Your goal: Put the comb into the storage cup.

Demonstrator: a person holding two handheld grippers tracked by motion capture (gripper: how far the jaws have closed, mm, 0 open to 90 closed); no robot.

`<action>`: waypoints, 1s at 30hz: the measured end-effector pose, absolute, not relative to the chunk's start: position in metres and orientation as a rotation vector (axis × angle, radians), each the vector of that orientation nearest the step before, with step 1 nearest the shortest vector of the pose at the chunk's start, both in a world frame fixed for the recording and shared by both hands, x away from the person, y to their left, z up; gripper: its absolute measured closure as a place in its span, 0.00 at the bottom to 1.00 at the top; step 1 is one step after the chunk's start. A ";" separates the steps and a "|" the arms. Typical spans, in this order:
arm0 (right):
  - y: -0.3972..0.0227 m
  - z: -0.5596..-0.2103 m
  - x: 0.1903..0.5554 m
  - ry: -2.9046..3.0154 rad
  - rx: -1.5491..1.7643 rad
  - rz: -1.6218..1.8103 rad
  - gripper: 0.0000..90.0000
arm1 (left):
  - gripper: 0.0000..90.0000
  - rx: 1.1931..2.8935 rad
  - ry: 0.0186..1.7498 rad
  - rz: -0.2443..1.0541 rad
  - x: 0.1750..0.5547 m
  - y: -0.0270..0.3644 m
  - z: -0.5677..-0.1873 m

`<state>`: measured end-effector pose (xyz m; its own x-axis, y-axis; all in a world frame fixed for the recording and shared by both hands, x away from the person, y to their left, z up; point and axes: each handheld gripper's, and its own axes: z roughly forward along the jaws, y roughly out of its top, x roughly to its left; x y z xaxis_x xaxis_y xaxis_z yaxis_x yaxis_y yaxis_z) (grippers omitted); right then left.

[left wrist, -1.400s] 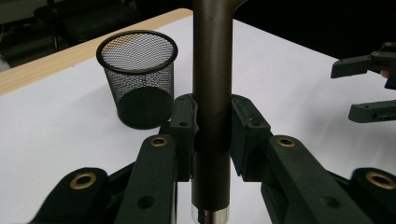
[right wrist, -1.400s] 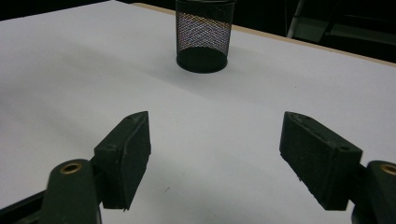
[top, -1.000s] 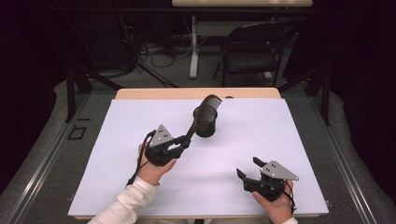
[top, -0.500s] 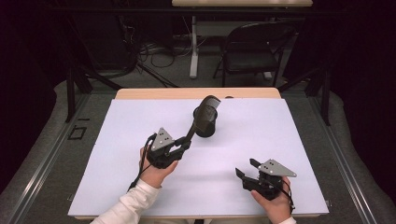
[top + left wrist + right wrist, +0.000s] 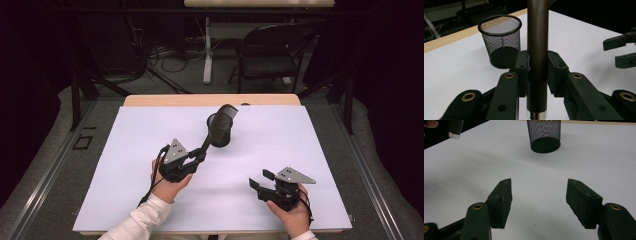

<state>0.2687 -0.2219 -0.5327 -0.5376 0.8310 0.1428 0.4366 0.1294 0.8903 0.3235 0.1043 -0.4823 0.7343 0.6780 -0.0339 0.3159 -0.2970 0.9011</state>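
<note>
My left gripper is shut on the dark brown handle of a long tool. The tool slants up and away, and its broad head hangs in front of a black mesh cup that stands upright on the white table. In the left gripper view the cup is just left of the handle, beyond my gripper. My right gripper rests low at the front right, open, with nothing in it. From the right gripper view, the gripper points at bare table, with the cup farther ahead.
A white sheet covers the table, with a wooden strip along its far edge. A folding chair and a desk leg stand on the floor beyond. The tool's metal-tipped end shows at the upper left of the right gripper view.
The left gripper with the tool has sunk slightly toward the person. The right gripper has hardly moved.
</note>
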 end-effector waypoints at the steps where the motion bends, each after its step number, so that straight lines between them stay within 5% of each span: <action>1: -0.221 -0.532 0.270 2.028 1.220 1.384 0.43 | 0.81 1.898 0.766 0.434 0.323 0.104 -0.482; 30: -0.191 -0.499 0.307 2.070 1.193 1.506 0.46 | 0.81 1.894 0.765 0.418 0.323 0.105 -0.484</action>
<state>0.3073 -0.1906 -0.4987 -0.6022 0.7700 0.2108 0.4376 0.0975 0.8939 0.3229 0.1053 -0.4844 0.7394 0.6716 -0.0473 0.3224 -0.2915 0.9006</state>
